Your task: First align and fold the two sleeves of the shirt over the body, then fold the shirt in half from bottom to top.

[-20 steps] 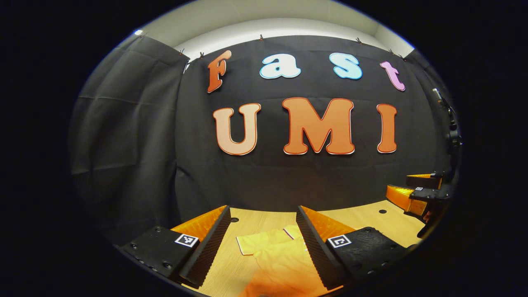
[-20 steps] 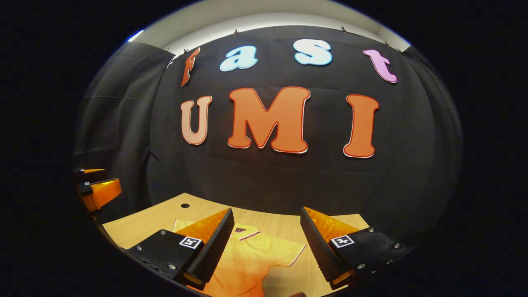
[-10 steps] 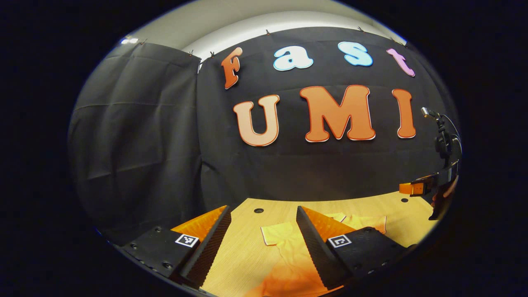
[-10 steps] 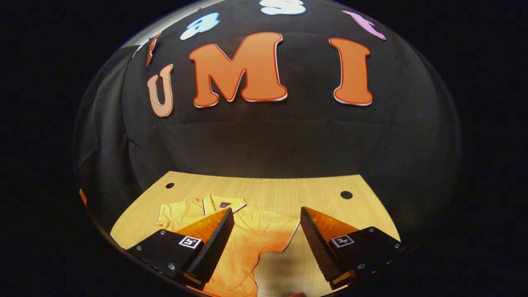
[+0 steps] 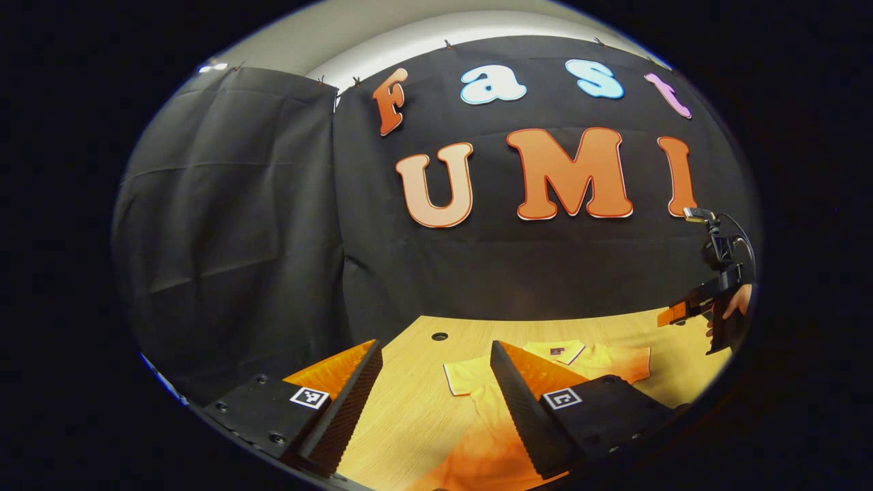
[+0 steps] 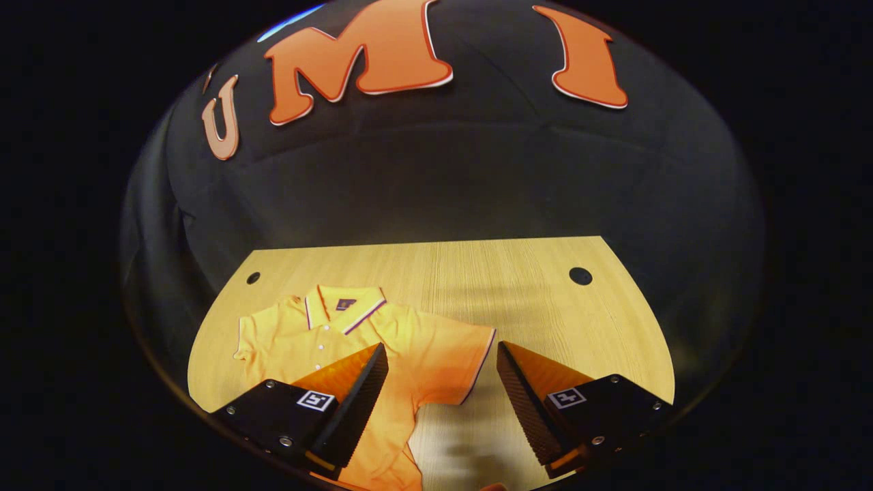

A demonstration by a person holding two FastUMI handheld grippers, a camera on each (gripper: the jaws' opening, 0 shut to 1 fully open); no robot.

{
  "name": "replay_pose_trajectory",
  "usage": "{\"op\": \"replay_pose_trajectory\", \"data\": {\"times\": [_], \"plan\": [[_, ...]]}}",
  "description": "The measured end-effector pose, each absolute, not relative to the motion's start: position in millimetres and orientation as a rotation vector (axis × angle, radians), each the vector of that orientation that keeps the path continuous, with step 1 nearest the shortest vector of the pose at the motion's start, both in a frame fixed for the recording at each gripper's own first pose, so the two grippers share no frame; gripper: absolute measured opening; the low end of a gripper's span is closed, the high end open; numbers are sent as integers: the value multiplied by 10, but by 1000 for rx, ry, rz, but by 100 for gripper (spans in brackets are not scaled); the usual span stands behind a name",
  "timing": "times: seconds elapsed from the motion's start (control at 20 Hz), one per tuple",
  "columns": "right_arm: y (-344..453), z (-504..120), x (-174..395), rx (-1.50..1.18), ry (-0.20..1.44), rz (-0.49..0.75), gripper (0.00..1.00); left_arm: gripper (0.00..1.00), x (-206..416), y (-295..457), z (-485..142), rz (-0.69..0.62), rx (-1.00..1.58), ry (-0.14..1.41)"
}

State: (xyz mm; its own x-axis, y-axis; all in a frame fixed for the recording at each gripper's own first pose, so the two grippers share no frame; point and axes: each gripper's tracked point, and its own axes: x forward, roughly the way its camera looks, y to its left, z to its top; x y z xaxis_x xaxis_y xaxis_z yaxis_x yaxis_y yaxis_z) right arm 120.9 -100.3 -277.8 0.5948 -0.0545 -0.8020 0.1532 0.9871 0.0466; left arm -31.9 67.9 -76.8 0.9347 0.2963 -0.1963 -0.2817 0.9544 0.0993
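Right gripper (image 6: 442, 392), nearest, jaws spread wide and empty, poised above the shirt's right sleeve (image 6: 455, 361), apparently lined up so the hem can be pinched and carried over the body. Left gripper (image 5: 435, 402), likewise spread and holding nothing, hangs over the other sleeve (image 5: 464, 376). Beyond both, the orange shirt (image 6: 354, 341) lies flat and face up on the wooden table (image 6: 518, 279), collar (image 6: 341, 305) toward the far wall, sleeves out to the sides and unfolded; neither fold looks begun. Farthest, a hand (image 5: 735, 301) holds the right gripper at the table's far side
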Motion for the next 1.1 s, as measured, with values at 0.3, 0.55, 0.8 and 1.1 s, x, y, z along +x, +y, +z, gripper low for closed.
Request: {"op": "replay_pose_trajectory", "data": {"times": [0.3, 0.55, 0.8, 1.1], "plan": [[-1019, -3285, 1191, 192, 1174, -151, 95, 98, 74, 794, -982, 237, 58, 278], [-1105, -3699, 1222, 240, 1320, -189, 94, 98, 105, 1000, -1214, 245, 4, 347], [-1145, -4072, 1217, 263, 1411, -223, 86, 98, 48, 1228, -1430, 307, -20, 405], [-1177, -4433, 1220, 232, 1494, -231, 71, 98, 77, 1240, -1487, 316, -10, 425]]}}
